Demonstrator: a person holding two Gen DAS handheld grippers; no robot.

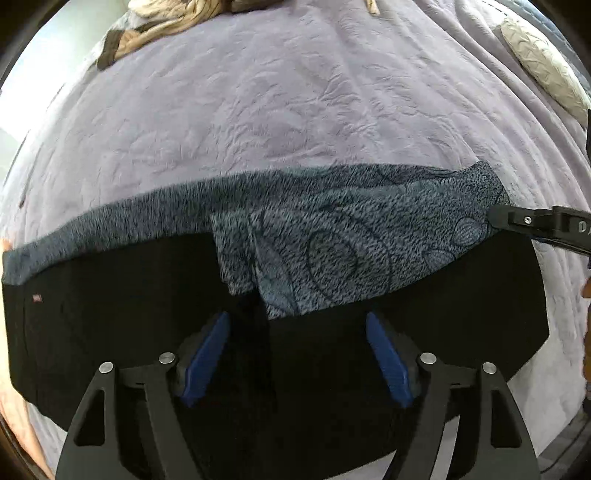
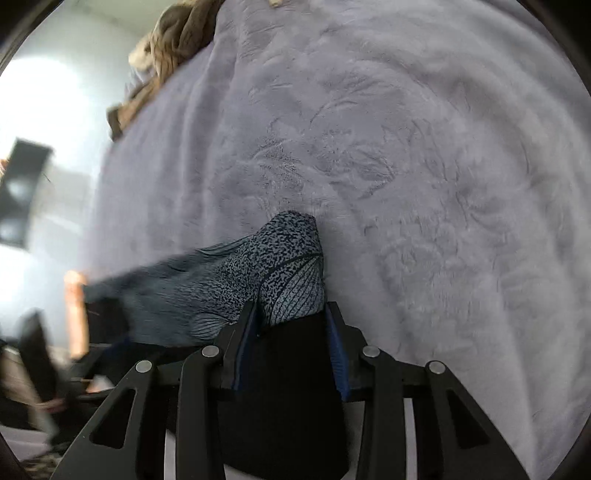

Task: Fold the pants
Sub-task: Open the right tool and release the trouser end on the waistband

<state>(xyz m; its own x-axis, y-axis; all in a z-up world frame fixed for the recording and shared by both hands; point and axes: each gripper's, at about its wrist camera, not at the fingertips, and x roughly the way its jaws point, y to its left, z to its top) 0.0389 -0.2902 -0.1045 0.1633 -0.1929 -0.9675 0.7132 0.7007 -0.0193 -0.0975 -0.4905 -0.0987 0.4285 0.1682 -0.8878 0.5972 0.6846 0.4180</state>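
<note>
The pants (image 1: 332, 236) lie across a lavender blanket (image 1: 295, 110), with grey-blue patterned cloth on top and a black band (image 1: 110, 314) nearest me. My left gripper (image 1: 296, 315) hovers over the black band with its blue pads (image 1: 207, 354) wide apart and not pressing on any cloth. At the right edge of this view my right gripper (image 1: 535, 223) holds the pants' right corner. The right wrist view shows that gripper (image 2: 290, 310) shut on a bunch of black and patterned cloth (image 2: 288, 266), which is lifted into a peak.
A crumpled tan garment (image 1: 155, 26) lies at the blanket's far left edge, also the tan garment (image 2: 173, 44) in the right wrist view. A pale textured cushion (image 1: 539, 70) sits far right. A person's hand (image 2: 75, 314) shows at the pants' left end.
</note>
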